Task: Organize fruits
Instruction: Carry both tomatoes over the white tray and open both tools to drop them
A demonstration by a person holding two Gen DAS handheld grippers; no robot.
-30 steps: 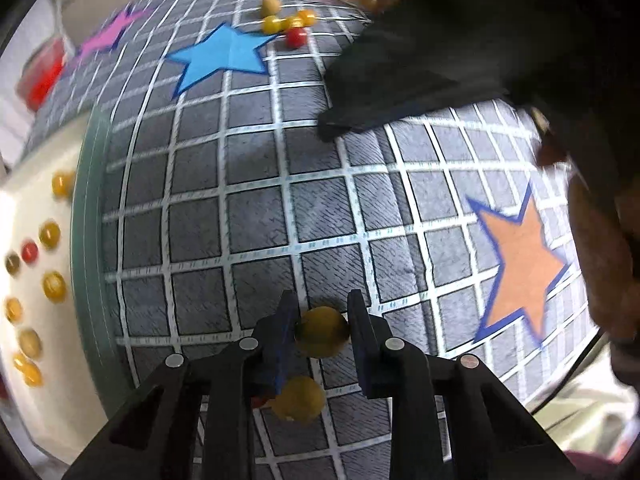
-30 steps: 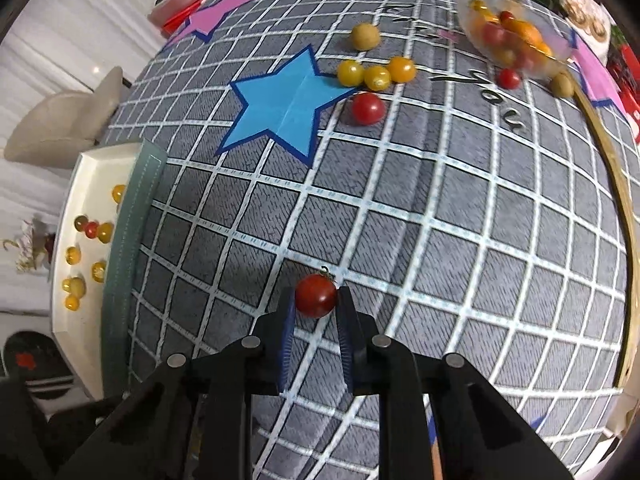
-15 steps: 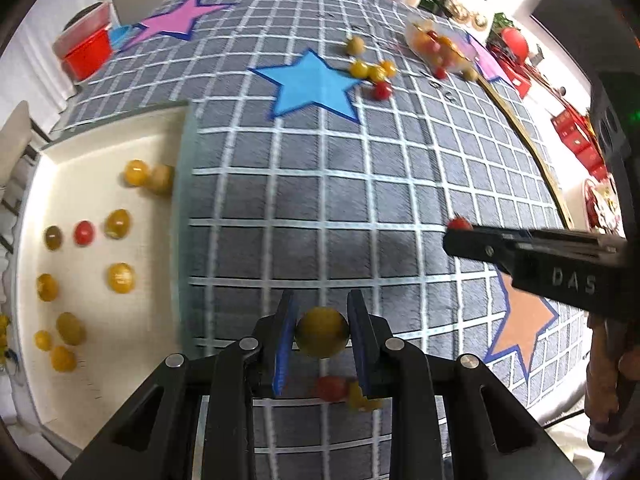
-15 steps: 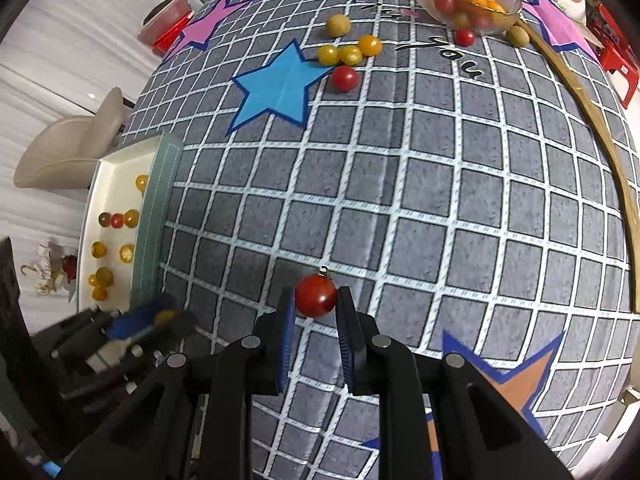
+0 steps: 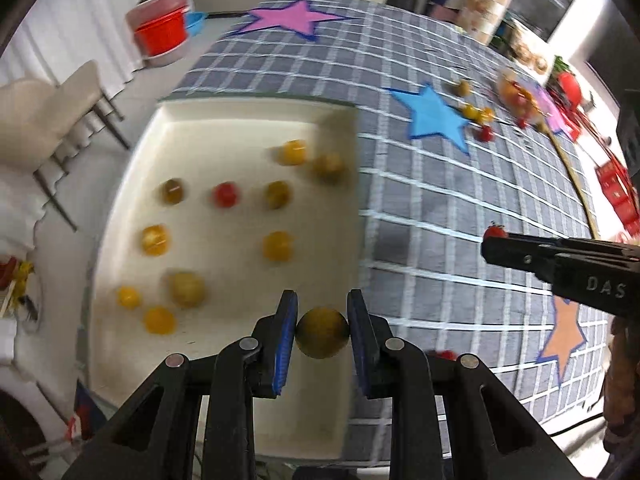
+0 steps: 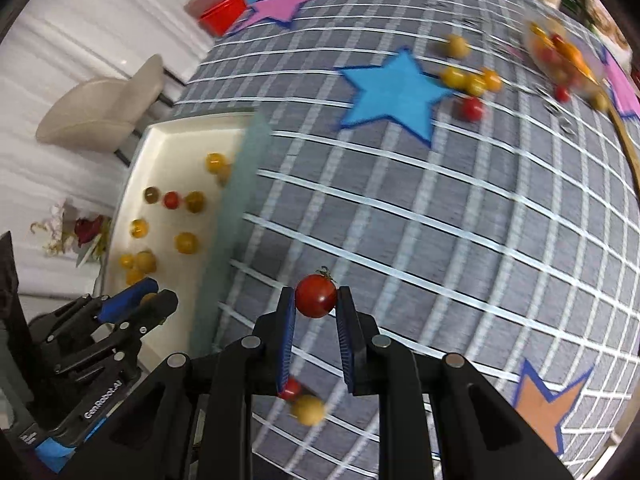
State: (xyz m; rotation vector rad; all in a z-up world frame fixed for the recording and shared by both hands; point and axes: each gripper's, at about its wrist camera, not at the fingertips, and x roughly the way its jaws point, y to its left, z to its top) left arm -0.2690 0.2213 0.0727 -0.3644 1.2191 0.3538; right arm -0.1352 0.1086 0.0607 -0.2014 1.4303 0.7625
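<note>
The left tool (image 5: 322,330) was clamped on a yellow cherry tomato (image 5: 322,338), held at the near right edge of the cream tray (image 5: 224,128), whose floor lay ahead and to its left. The right tool (image 6: 316,300) was clamped on a red cherry tomato (image 6: 316,295) over the checked bench cloth (image 6: 460,208), the tray well to its left; the left hand was nearer. Motion blur smeared the tray's fruit, and the far bowl (image 6: 560,56) was indistinct.
</note>
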